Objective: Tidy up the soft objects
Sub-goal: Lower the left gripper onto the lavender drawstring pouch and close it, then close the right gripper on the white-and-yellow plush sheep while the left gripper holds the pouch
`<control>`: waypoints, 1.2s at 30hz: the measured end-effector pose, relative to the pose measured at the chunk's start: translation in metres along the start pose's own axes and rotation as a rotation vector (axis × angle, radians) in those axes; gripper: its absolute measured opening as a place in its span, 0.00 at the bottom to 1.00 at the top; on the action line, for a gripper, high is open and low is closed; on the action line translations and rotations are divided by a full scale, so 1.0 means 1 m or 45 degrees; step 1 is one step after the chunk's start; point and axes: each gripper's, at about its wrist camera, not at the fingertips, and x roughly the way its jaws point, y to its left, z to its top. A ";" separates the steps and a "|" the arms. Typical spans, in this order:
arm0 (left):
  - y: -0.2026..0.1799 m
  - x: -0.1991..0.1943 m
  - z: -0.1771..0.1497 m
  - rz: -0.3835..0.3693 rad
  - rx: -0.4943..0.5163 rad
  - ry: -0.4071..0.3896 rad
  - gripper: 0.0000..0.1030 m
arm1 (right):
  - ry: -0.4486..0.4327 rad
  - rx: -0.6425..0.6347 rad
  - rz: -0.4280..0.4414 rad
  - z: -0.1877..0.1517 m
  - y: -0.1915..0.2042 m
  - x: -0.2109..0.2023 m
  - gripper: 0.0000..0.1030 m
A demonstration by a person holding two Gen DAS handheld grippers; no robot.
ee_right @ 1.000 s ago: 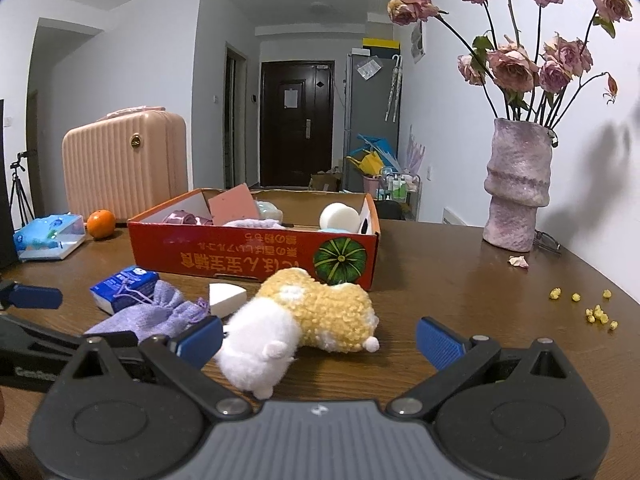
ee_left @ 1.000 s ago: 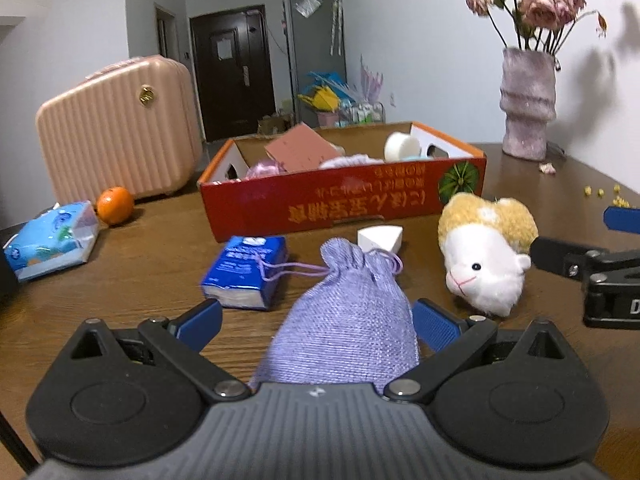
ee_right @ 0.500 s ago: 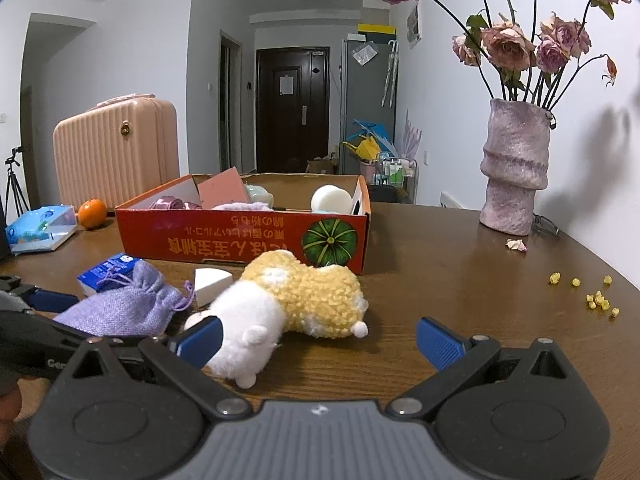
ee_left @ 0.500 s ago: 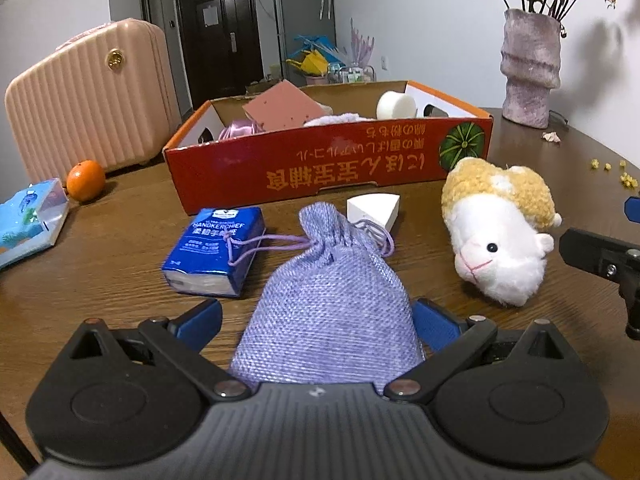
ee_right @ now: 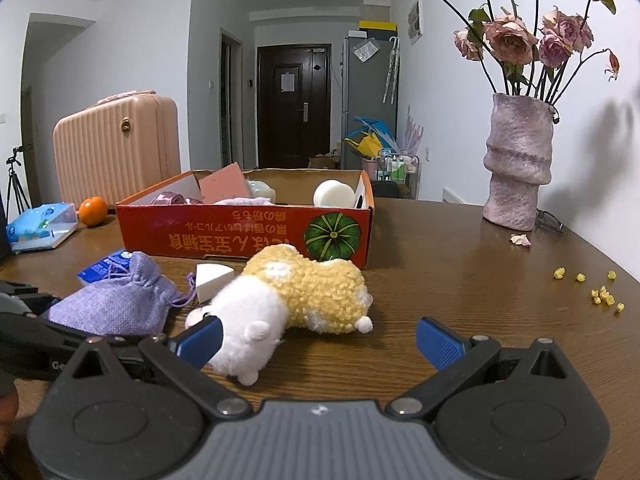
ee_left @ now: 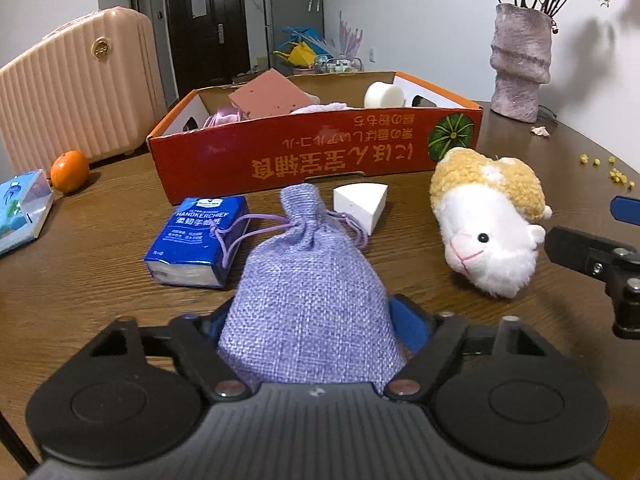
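Observation:
A purple drawstring pouch point(ee_left: 308, 288) lies on the wooden table point(ee_left: 100, 280), its base between the fingers of my left gripper point(ee_left: 310, 320). The jaws are closing, and both blue pads touch the pouch's sides. In the right wrist view the pouch point(ee_right: 112, 308) lies at the left. A white and yellow plush sheep point(ee_right: 296, 300) lies on its side just ahead of my right gripper point(ee_right: 320, 340), which is open; its left pad point(ee_right: 200, 338) is beside the sheep's head. Behind both stands the red cardboard box point(ee_left: 320, 152) holding several soft items.
A blue handkerchief pack point(ee_left: 196, 236) and a white wedge sponge point(ee_left: 360, 204) lie beside the pouch. An orange point(ee_left: 70, 166), a tissue pack point(ee_left: 20, 208) and a pink suitcase point(ee_left: 76, 92) are at the left. A vase of flowers point(ee_right: 520, 164) and yellow crumbs point(ee_right: 600, 292) are at the right.
My left gripper moved forward and tipped down over the pouch, then its jaws drew in from wide open onto the pouch's sides. The right gripper stayed almost still.

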 end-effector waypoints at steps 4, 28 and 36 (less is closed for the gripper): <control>-0.002 -0.005 -0.001 -0.015 0.016 -0.024 0.52 | 0.001 -0.003 0.002 0.000 0.001 0.001 1.00; 0.021 -0.048 0.005 0.079 -0.074 -0.263 0.46 | 0.031 0.042 0.069 0.006 0.022 0.019 1.00; 0.033 -0.052 0.006 0.112 -0.093 -0.299 0.46 | 0.085 0.097 0.036 0.013 0.039 0.043 1.00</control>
